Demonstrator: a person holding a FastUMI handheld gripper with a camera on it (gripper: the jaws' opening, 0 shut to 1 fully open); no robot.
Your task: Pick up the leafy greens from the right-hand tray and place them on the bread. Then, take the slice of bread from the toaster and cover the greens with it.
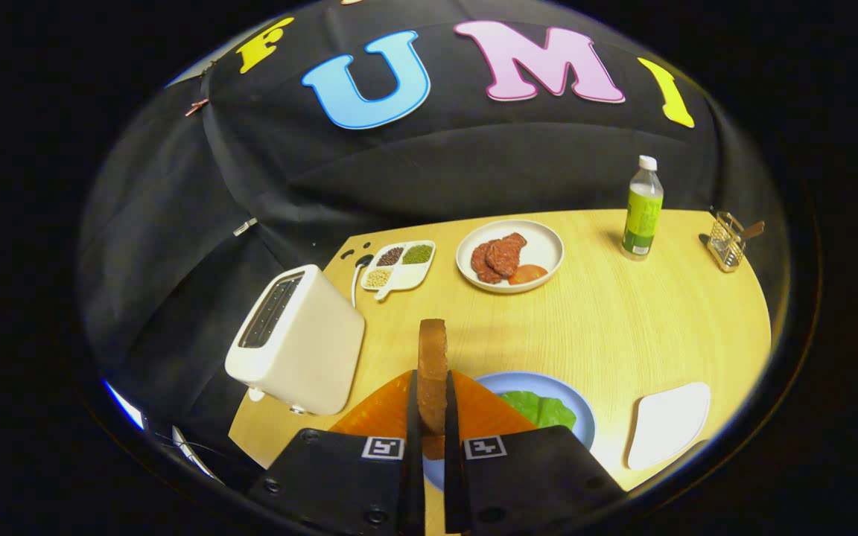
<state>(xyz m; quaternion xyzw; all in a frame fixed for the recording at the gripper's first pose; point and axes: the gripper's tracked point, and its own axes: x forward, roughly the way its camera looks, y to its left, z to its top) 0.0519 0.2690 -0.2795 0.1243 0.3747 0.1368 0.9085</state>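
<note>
Gripper view: gripper [433, 417] pinching bread slice [433, 372] on edge, upright, above blue plate [582, 417] with greens [541, 409]. Risk: thin-edge grip slips, slice tilts, lands off greens. Toaster [299, 342] nearby.

Gripper [433, 417] clamps bread slice [433, 372] upright above blue plate [582, 417]. Toaster [299, 342] stands close alongside. Open table [623, 320] beyond the plate.

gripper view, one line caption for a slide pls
Gripper shut on bread slice, above blue plate with leafy greens.
</note>
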